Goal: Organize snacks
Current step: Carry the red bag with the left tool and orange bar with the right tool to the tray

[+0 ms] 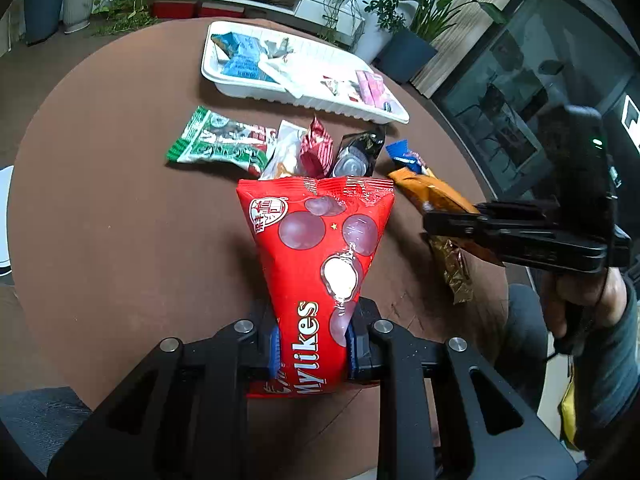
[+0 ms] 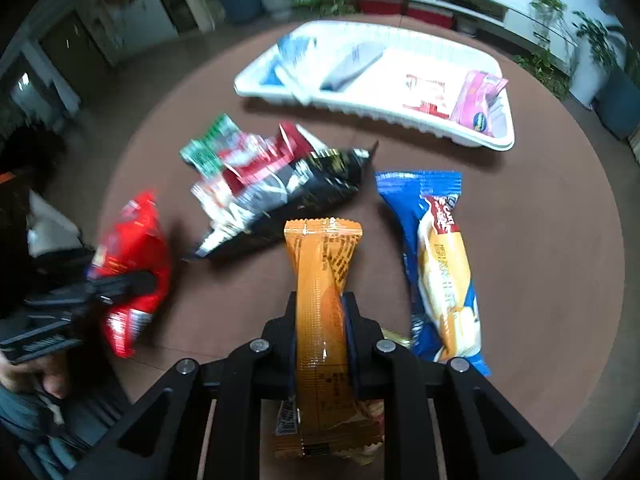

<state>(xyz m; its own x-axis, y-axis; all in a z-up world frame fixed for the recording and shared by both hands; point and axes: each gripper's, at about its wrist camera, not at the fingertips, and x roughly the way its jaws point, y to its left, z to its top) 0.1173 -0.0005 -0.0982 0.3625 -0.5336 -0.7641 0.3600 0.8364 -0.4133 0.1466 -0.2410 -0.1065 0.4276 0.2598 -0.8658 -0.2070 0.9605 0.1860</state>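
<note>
Both tongs are loaded: the left gripper [image 1: 310, 334] is clenched on the red Mylikes bag [image 1: 320, 256], the right gripper [image 2: 322, 344] on the orange packet [image 2: 322, 288].

A few packets already lie in the white tray [image 2: 360, 110] well beyond the tips; the blue bar [image 2: 436, 256] beside the right tongs and the green, red and black packs [image 2: 280, 184] ahead are left on the table, so sorting looks roughly halfway. Both tongs tilt steeply downward.

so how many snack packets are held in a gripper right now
2: the red Mylikes bag in the left gripper, and the orange packet in the right gripper. No other packet is gripped.
</note>
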